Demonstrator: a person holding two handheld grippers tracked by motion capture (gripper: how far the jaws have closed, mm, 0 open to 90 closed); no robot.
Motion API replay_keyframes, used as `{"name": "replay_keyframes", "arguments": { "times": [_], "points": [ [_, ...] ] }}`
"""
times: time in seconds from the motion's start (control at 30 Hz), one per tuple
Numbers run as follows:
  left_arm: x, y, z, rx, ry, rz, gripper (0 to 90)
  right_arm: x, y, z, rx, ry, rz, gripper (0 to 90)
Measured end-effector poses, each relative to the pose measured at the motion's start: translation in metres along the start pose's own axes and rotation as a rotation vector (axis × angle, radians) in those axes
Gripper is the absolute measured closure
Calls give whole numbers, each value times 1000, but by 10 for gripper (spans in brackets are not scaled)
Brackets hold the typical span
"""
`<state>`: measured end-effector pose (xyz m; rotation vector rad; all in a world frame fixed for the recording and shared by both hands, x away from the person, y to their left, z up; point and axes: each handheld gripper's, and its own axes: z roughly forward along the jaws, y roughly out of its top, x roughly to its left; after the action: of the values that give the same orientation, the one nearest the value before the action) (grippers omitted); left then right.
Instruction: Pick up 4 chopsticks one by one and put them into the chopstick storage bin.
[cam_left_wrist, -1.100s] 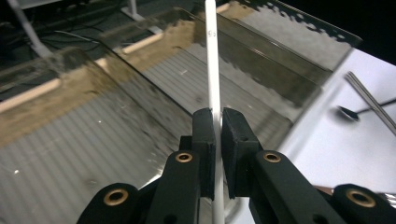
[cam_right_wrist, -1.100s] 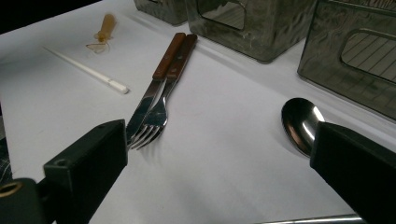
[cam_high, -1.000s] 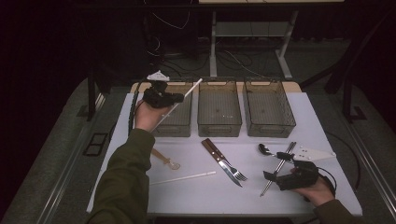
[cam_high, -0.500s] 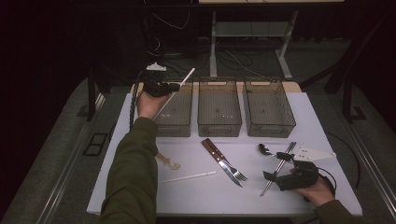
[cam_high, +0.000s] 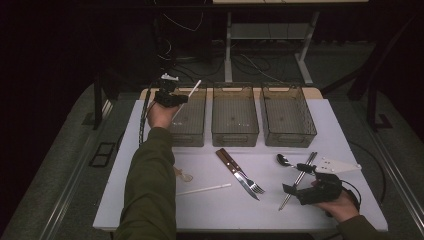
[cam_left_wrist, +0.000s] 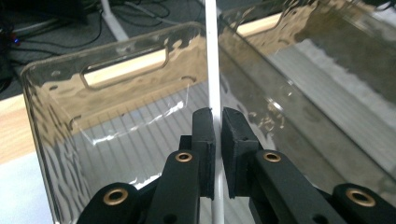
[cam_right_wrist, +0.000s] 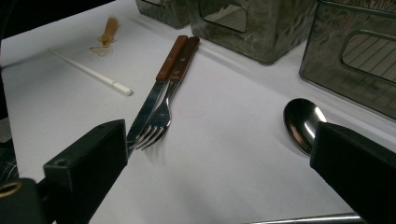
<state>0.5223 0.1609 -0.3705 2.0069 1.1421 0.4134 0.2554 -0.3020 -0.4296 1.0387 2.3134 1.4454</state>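
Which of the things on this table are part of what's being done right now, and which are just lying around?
In hand:
- white chopstick, clamped in the left hand-held gripper
- left bin, under that chopstick

Lying about:
- second white chopstick
- knife and fork
- spoon
- middle bin and right bin
- right hand-held gripper, open, holding nothing

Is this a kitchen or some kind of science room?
More likely a lab or workshop than a kitchen: a white table in a dark room, cables on the floor, and a hand-held left gripper putting a white chopstick into a clear bin.
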Motion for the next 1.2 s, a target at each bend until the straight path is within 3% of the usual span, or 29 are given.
{"name": "replay_keyframes", "arguments": {
  "times": [0.1,0.23,0.3,0.47,0.6,0.97,1.13,1.2],
  "points": [
    [0,-2,3,22,26,-16,837,0,0,0,1,0,0,41],
    [-1,-4,7,70,65,10,837,0,0,0,-3,-2,2,40],
    [0,-6,8,82,77,2,836,0,0,-1,-3,-2,3,41],
    [2,-11,12,95,81,-25,835,0,0,-1,-3,-4,5,41],
    [-2,-11,17,123,99,1,825,0,0,-1,-4,-3,7,40],
    [-5,-8,11,89,76,7,682,0,0,0,-5,-2,9,41],
    [-11,-5,4,63,9,18,569,0,0,0,-5,-2,8,40],
    [-14,-3,-2,53,-7,40,533,-1,0,1,-4,-3,7,41]
  ]
}}
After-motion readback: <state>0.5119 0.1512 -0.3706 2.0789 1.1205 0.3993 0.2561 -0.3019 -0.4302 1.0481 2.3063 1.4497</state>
